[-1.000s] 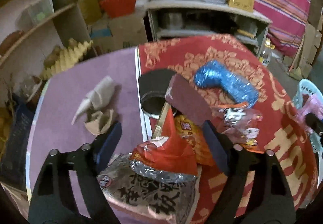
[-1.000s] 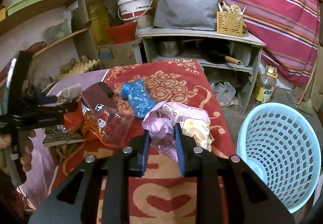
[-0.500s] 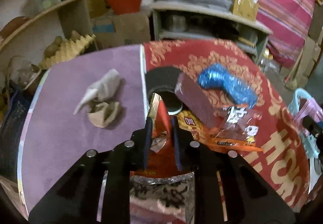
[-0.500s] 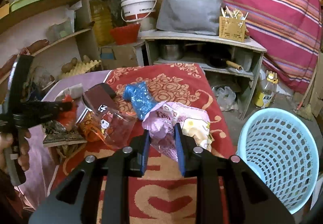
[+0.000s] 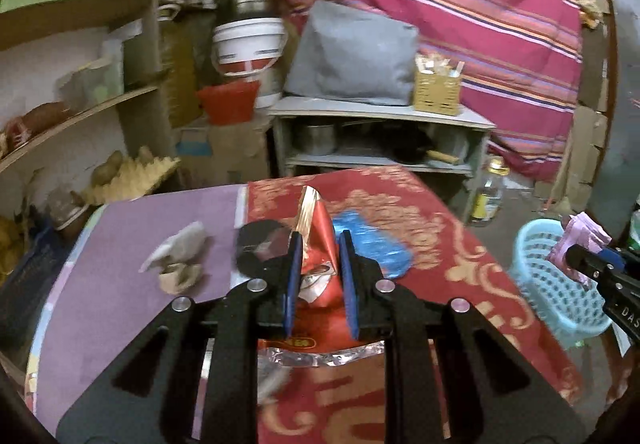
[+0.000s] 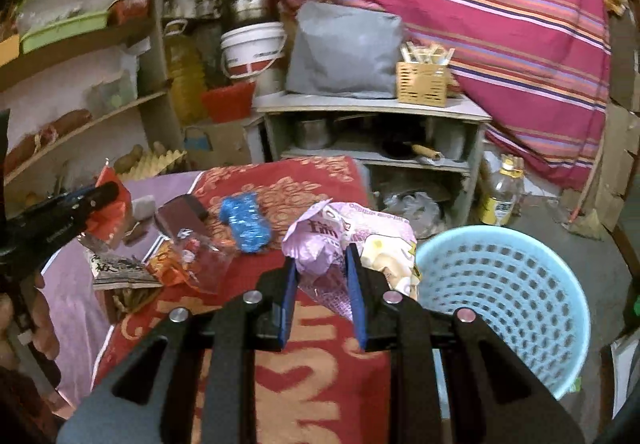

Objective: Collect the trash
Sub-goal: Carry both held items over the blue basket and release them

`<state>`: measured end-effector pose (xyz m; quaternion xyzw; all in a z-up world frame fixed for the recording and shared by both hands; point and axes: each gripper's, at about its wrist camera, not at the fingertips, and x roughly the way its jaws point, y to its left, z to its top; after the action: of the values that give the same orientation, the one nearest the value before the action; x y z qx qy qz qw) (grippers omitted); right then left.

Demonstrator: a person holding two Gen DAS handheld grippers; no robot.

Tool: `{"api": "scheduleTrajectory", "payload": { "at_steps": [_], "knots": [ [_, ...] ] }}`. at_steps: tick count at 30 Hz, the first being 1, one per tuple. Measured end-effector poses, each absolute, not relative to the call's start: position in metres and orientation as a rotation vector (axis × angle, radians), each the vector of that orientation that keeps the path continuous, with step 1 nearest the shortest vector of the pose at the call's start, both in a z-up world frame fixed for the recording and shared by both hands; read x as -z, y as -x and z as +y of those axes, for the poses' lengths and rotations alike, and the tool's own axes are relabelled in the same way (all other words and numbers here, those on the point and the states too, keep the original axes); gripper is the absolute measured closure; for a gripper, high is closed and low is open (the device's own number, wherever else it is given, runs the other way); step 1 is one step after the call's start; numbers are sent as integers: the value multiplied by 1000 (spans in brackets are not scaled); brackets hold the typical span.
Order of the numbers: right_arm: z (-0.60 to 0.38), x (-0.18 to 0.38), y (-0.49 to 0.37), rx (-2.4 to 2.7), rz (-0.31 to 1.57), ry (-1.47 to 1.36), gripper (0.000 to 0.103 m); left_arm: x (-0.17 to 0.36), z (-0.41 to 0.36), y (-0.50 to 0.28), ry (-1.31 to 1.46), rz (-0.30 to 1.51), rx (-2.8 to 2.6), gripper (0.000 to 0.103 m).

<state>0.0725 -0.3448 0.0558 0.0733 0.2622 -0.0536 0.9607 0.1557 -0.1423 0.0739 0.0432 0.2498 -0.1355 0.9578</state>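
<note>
- My left gripper [image 5: 319, 276] had just squeezed shut on a red snack wrapper [image 5: 318, 244]. The wrapper was pinched tight between the two blue pads and stood up past them like a little tent.
- My right gripper [image 6: 322, 284] was shut on a pink snack bag [image 6: 320, 240]. The bag puffed out above the pads and hung down a bit below them.
- Both pieces of trash were off the table, each held in its own jaws.
- The blue basket [image 6: 516, 284] sat on the floor, just to the right of my right gripper and a bit lower. The pink bag was almost at its rim.
- From my left side the basket was far off to the right, past the edge of the red tablecloth [image 5: 460, 244].
- So I think my right hand was much nearer and should drop first. It only needed to slide right and open.
- More trash lay on the table: a blue crinkly wrapper [image 6: 244, 222], a clear bag with orange print [image 6: 192, 256] and some crumpled paper [image 5: 176, 256] on the purple cloth [image 5: 112, 284].
</note>
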Motion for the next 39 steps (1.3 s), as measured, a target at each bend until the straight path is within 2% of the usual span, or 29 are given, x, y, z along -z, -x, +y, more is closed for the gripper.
{"api": "scheduleTrajectory", "payload": {
  "at_steps": [12, 22, 35, 37, 38, 39],
  "knots": [
    [-435, -53, -33, 282, 541, -185, 79, -67, -263, -132, -125, 486, 481, 86],
    [-494, -32, -26, 376, 580, -214, 79, -33, -361, -126, -198, 548, 624, 86],
    [-528, -13, -27, 396, 606, -265, 79, -10, -424, -141, -164, 602, 707, 84],
    [-526, -12, -27, 393, 607, -259, 79, -9, -423, -144, -165, 605, 696, 68],
    [-526, -12, -28, 391, 608, -259, 79, -9, -422, -145, -161, 606, 682, 55],
    [-526, -12, -29, 390, 611, -259, 79, -8, -421, -147, -158, 604, 673, 49]
  ]
}}
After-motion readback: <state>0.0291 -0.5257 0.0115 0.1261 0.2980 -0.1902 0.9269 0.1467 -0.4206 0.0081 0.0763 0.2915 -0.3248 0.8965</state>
